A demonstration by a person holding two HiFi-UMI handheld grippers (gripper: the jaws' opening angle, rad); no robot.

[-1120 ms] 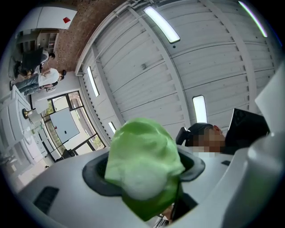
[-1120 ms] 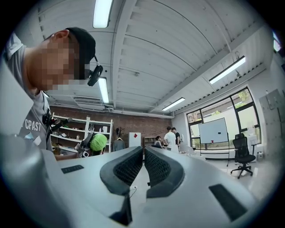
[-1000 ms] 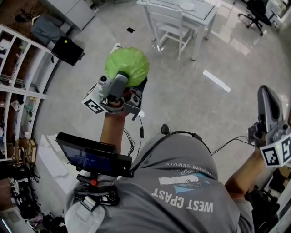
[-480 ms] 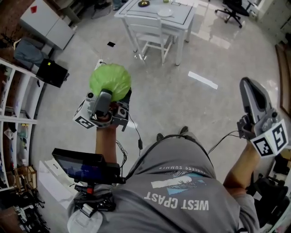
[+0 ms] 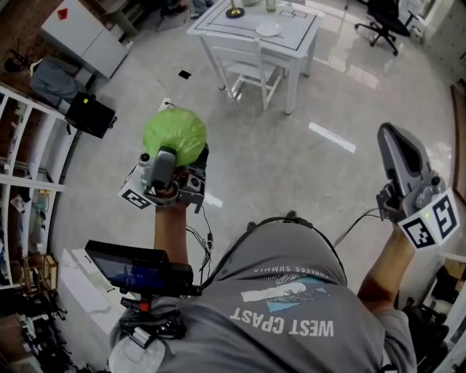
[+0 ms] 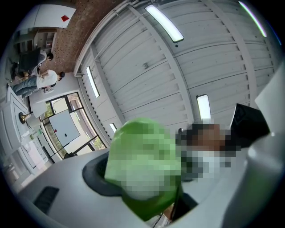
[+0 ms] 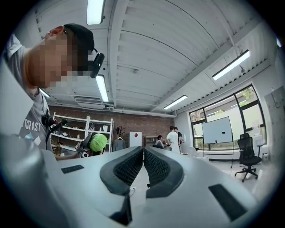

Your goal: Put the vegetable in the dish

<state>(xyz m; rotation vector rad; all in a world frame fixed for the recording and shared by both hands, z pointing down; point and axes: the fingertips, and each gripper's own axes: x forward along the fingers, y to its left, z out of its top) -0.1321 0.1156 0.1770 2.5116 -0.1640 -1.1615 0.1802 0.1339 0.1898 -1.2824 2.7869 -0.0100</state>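
A round green vegetable (image 5: 175, 130) sits in my left gripper (image 5: 172, 154), which is shut on it and held up over the floor at the head view's left. In the left gripper view the vegetable (image 6: 142, 160) fills the space between the grey jaws of that gripper (image 6: 151, 187). My right gripper (image 5: 391, 135) is at the head view's right with its jaws shut together and nothing between them. In the right gripper view its dark pads (image 7: 133, 167) touch. A white dish (image 5: 268, 29) lies on the white table (image 5: 240, 33) far ahead.
A white chair (image 5: 244, 62) stands in front of the table. White shelves (image 5: 29, 146), a black bag (image 5: 91, 115) and a grey cabinet (image 5: 76, 33) line the left side. An office chair (image 5: 382, 18) is at the back right. People (image 7: 176, 138) stand far off.
The person has walked across the floor and the white table has shifted left, with more of its top in view. Both grippers rode along; the left still holds the vegetable.
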